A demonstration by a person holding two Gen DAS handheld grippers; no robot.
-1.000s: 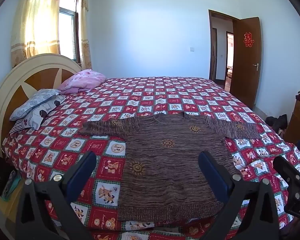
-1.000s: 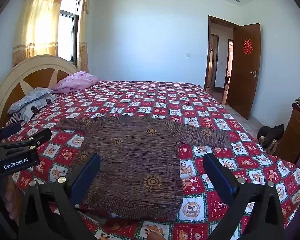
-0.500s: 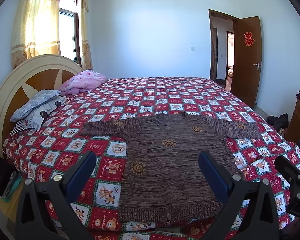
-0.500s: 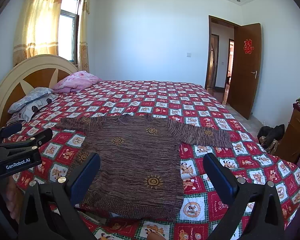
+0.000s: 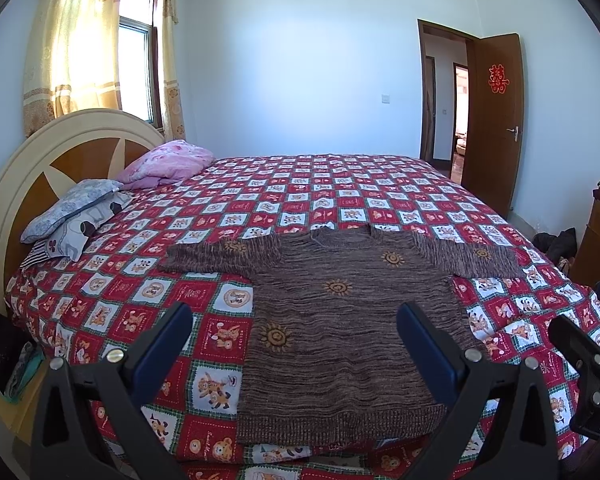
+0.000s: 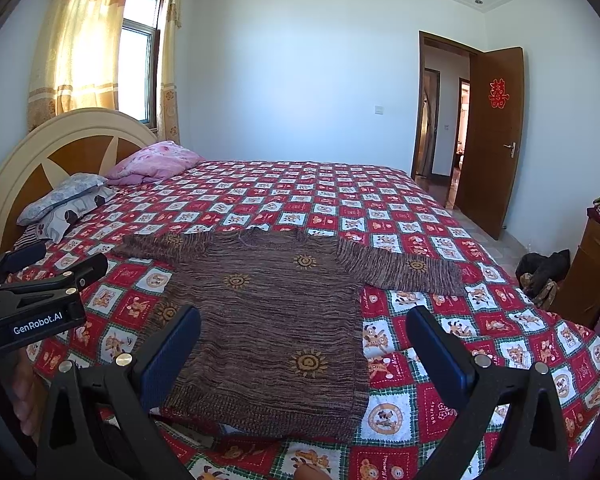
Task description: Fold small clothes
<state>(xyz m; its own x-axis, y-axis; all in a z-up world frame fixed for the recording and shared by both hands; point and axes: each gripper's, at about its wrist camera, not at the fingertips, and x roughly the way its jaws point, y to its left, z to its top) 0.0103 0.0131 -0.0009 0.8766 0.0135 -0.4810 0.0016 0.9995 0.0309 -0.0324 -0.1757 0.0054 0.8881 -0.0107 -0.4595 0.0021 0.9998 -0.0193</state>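
A small brown knitted sweater (image 5: 340, 320) (image 6: 272, 320) with orange sun motifs lies flat on the bed, both sleeves spread out, hem toward me. My left gripper (image 5: 294, 328) hangs open above the hem's left half, nothing between its blue pads (image 5: 162, 344). My right gripper (image 6: 304, 332) is open too, over the sweater's lower right part, and holds nothing. In the left wrist view the right gripper's body shows at the right edge; in the right wrist view the left gripper's body shows at the left edge.
A red checked cartoon bedspread (image 5: 340, 200) covers the bed. Pillows (image 5: 76, 216) and a pink quilt (image 5: 168, 164) lie by the headboard (image 5: 40, 168) at left. A wooden cabinet (image 6: 596, 272) and dark bags (image 6: 544, 272) stand at right, an open door (image 6: 496, 140) beyond.
Both views have shifted only slightly; the grippers stay open and the sweater has not moved.
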